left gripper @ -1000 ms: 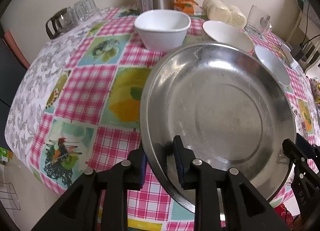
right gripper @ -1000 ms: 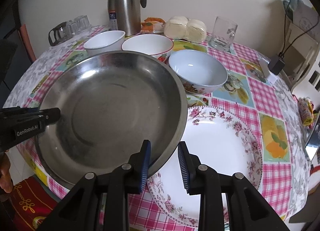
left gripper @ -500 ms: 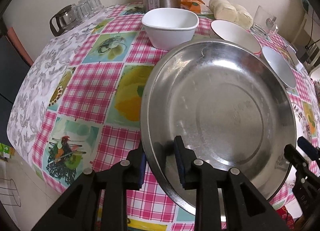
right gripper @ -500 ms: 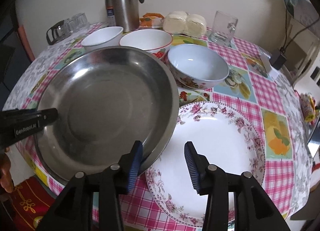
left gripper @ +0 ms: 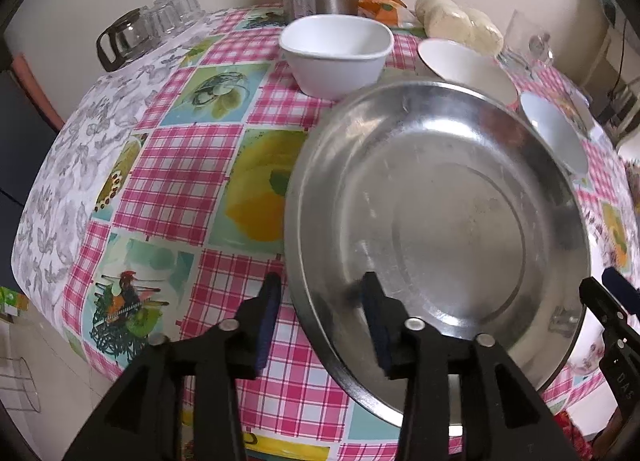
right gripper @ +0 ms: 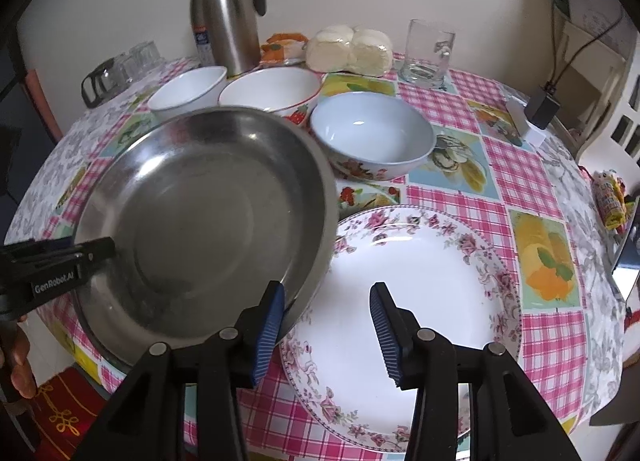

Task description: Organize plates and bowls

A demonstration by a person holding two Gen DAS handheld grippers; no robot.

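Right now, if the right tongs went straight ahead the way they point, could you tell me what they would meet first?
Most likely the floral plate: the open right tongs point across its white centre, with the steel dish just off their left finger. Beyond it stands the pale blue bowl. Their height above the plate is unclear.

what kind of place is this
Most likely a home dining table: a pink checked fruit-print tablecloth, a steel thermos jug by the wall, and household bowls beside a floral plate.
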